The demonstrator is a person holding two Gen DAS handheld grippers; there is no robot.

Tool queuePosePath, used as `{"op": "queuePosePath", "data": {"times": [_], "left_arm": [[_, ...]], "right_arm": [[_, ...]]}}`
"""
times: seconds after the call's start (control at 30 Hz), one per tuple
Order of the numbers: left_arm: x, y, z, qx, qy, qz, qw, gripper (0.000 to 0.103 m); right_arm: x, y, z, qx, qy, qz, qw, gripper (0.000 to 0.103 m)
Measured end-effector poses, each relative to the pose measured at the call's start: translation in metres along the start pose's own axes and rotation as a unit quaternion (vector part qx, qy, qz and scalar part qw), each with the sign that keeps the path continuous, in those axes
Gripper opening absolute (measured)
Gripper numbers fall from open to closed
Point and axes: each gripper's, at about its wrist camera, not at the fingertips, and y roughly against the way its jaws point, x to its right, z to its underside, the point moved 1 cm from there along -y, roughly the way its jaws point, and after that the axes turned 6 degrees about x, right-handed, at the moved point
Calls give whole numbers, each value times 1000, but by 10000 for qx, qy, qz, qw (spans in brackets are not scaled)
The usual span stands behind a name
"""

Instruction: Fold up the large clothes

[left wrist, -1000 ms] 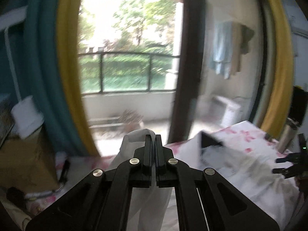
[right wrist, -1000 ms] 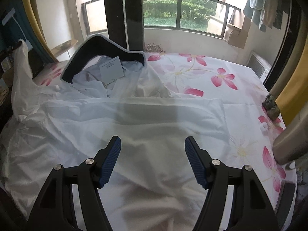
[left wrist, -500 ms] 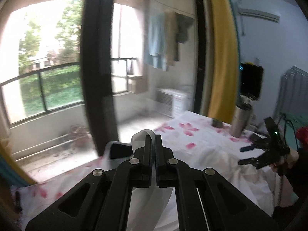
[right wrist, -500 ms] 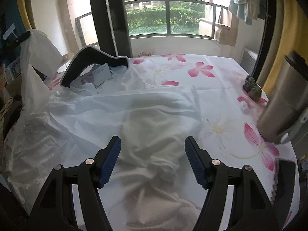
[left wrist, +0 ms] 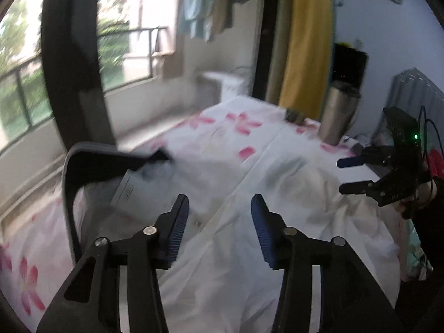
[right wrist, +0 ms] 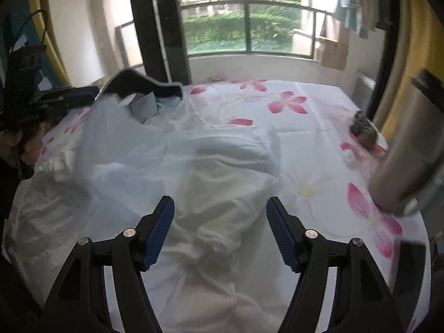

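In the left wrist view, the left claw (left wrist: pixel 219 223) was seen with its blue-padded jaws having just been opening, and nothing was held between them; white cloth lay below the gap, untouched by the pads. The white garment (left wrist: pixel 291 194) was spread, rumpled, across the flower-printed bench (left wrist: pixel 222 127), reaching toward its near edge. A black-edged collar piece (left wrist: pixel 91 158) with a paper tag (left wrist: pixel 129 187) was seen toward the left side of the bench. A steel tumbler (left wrist: pixel 338 113) stood at the far right corner, with a yellow curtain (left wrist: pixel 304 41) behind it. The right claw (left wrist: pixel 358 174) was seen at the right edge, jaws parted and empty, above the cloth.

In the right wrist view, the right claw (right wrist: pixel 220 229) was seen with its jaws standing wide apart and nothing gripped; a bunched fold of the white garment (right wrist: pixel 216 183) lay beneath the gap. The garment covered the left and middle of the bench (right wrist: pixel 305 102), while the right side was left bare. The collar piece (right wrist: pixel 144 83) lay at the far left corner. The left claw (right wrist: pixel 66 97) appeared blurred at the left edge. The tumbler (right wrist: pixel 408 149) stood at the right edge.
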Motion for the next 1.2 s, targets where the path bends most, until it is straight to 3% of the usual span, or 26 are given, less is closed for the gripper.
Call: {"op": "queuePosePath", "data": {"times": [0.13, 0.3, 0.43, 0.5, 0.53, 0.6, 0.63, 0.8, 0.97, 1.2], "left_arm": [[-22, 41, 18, 10, 306, -131, 9994, 53], [-62, 91, 58, -79, 702, -758, 9946, 55], [-94, 106, 87, -296, 1074, -1167, 9869, 55], [-104, 109, 99, -339, 1205, -1201, 9848, 55], [-107, 108, 104, -379, 1240, -1173, 9846, 55], [-109, 105, 108, -518, 1200, -1188, 9843, 55], [-110, 102, 110, -607, 1146, -1232, 9839, 55], [-117, 86, 118, -923, 1156, -1279, 9807, 55], [-124, 66, 126, -1213, 1353, -1427, 9729, 55], [-137, 64, 117, -1245, 1523, -1634, 9668, 55]], "right_arm": [[-16, -27, -15, -189, 369, -239, 9989, 69], [-45, -63, -39, -334, 441, -972, 9937, 69], [-66, -98, -49, -644, 431, -1237, 9893, 69], [-75, -111, -51, -771, 402, -1378, 9866, 68], [-78, -116, -51, -831, 367, -1447, 9853, 60], [-82, -124, -49, -939, 291, -1580, 9825, 25], [-84, -127, -48, -988, 301, -1567, 9822, 5], [-87, -97, -58, -640, 589, -1355, 9869, 5], [-58, -53, -73, -245, 499, -1007, 9934, 5], [-5, -30, -61, -327, 75, -584, 9977, 5]]}}
